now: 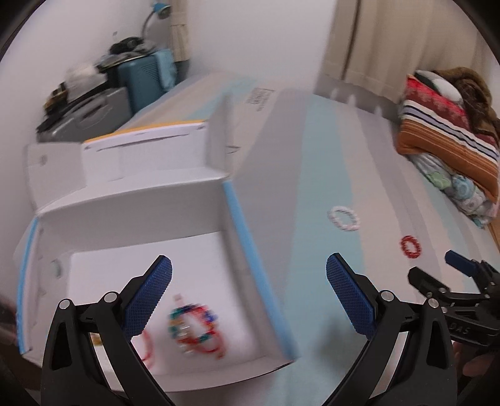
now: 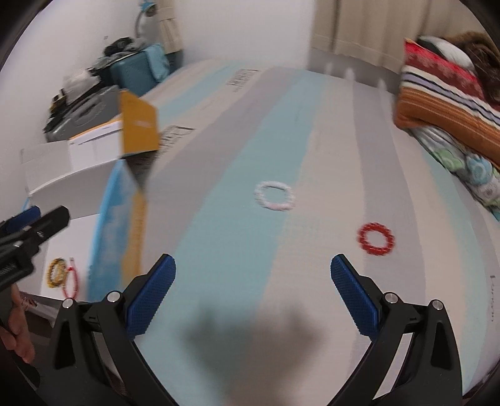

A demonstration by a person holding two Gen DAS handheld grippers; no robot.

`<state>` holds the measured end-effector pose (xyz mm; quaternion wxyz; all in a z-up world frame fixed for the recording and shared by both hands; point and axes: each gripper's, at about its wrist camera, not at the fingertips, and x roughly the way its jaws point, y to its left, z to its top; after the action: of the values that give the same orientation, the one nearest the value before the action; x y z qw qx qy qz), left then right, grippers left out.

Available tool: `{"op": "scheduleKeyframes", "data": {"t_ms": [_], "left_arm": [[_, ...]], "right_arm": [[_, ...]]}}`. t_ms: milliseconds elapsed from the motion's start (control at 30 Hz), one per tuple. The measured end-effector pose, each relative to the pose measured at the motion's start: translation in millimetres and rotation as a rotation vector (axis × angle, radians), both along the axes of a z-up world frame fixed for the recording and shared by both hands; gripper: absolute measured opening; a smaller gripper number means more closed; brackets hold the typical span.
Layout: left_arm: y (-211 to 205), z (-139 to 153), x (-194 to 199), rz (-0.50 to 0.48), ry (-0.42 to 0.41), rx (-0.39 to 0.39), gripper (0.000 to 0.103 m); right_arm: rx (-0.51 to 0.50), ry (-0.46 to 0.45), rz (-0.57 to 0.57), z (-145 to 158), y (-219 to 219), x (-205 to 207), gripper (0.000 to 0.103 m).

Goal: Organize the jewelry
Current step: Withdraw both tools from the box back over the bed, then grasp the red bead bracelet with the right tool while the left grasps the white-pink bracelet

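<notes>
A white bead bracelet (image 2: pixel 275 196) and a red bead bracelet (image 2: pixel 376 239) lie on the grey and pale blue striped surface (image 2: pixel 237 243); both also show in the left wrist view, white (image 1: pixel 343 218) and red (image 1: pixel 410 246). An open white box (image 1: pixel 131 225) holds a multicoloured bracelet (image 1: pixel 192 328) and a red cord (image 1: pixel 148 345). In the right wrist view the box (image 2: pixel 62 237) shows a yellow bracelet (image 2: pixel 56 271) and the red cord (image 2: pixel 72 281). My left gripper (image 1: pixel 249 295) is open and empty above the box's right wall. My right gripper (image 2: pixel 253 293) is open and empty, short of both loose bracelets.
Folded striped blankets and patterned bedding (image 2: pixel 450 112) are piled at the right. A teal suitcase (image 2: pixel 137 73) and grey cases with clutter stand at the back left. A yellow box flap (image 2: pixel 137 128) stands upright by the box. A curtain (image 2: pixel 359 28) hangs behind.
</notes>
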<state>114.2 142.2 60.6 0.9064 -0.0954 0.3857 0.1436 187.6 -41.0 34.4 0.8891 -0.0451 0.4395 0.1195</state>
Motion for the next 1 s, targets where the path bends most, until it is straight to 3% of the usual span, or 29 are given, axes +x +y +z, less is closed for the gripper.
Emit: {"op": "scheduleKeyframes", "data": {"t_ms": [233, 500, 1000], "left_arm": [[-56.4, -17.6, 57.5, -0.087, 0.014, -0.020, 0.097], [-93.6, -47.6, 108.6, -0.144, 0.047, -0.010, 0.097], [-109.4, -118.2, 207.9, -0.184, 0.091, 0.020, 0.097]], "right_arm": [[-0.023, 0.031, -0.085, -23.7, -78.5, 34.7, 0.096], [-0.026, 0.051, -0.157, -52.0, -137.4, 65.2, 0.096], [-0.043, 0.095, -0.219, -115.8, -181.8, 115.9, 0.095]]}}
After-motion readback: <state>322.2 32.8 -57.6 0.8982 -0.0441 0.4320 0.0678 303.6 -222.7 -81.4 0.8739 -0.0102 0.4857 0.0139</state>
